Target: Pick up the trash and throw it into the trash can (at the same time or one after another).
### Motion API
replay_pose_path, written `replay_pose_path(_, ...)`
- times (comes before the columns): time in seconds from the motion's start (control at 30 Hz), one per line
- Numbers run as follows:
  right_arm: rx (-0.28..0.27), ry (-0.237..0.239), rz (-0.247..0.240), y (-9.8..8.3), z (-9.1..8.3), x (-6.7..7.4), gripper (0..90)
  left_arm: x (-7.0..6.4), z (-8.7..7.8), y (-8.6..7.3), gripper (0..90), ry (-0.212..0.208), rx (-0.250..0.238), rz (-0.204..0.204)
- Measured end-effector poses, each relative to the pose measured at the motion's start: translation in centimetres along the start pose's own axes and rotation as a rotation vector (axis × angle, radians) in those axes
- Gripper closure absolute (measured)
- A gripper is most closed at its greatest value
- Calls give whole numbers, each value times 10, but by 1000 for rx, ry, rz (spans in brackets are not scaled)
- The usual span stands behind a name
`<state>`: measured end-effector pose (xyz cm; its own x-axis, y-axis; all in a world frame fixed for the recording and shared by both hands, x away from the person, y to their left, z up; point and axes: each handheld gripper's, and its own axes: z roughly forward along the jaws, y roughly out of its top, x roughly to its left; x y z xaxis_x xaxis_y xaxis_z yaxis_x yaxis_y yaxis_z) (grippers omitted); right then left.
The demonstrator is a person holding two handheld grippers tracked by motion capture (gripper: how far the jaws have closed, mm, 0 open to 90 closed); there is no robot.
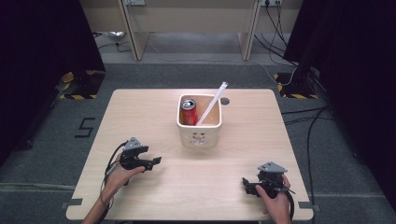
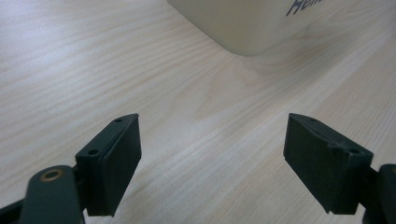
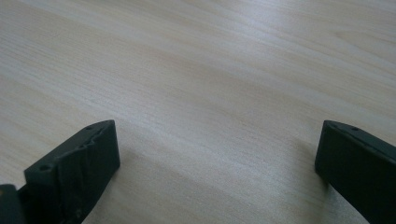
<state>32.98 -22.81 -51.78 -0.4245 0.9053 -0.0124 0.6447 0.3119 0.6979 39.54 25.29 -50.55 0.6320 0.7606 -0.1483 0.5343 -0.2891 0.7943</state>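
Here, both hand-held grippers [image 1: 158, 161] [image 1: 244, 183] rest released, empty, on pale wood-grain table [image 1: 140, 112].

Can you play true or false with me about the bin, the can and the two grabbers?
1. The red can is inside the bin. True.
2. The white stick lies flat on the table. False: it leans in the bin, poking out above the rim.
3. The left gripper is open. True.
4. The right gripper holds the can. False: it is open with nothing in it.
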Motion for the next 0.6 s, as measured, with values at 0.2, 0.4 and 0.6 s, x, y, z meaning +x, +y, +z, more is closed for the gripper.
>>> replay_pose_path(0.2,-1,-1,0,0,0,0,2,-4,1,-9,185,10,29,21)
replay_pose_path(0.4,-1,-1,0,0,0,0,2,-6,1,-15,186,11,38,21)
replay_pose_path(0.6,-3,0,0,0,0,0,2,-10,-2,-20,185,18,52,40)
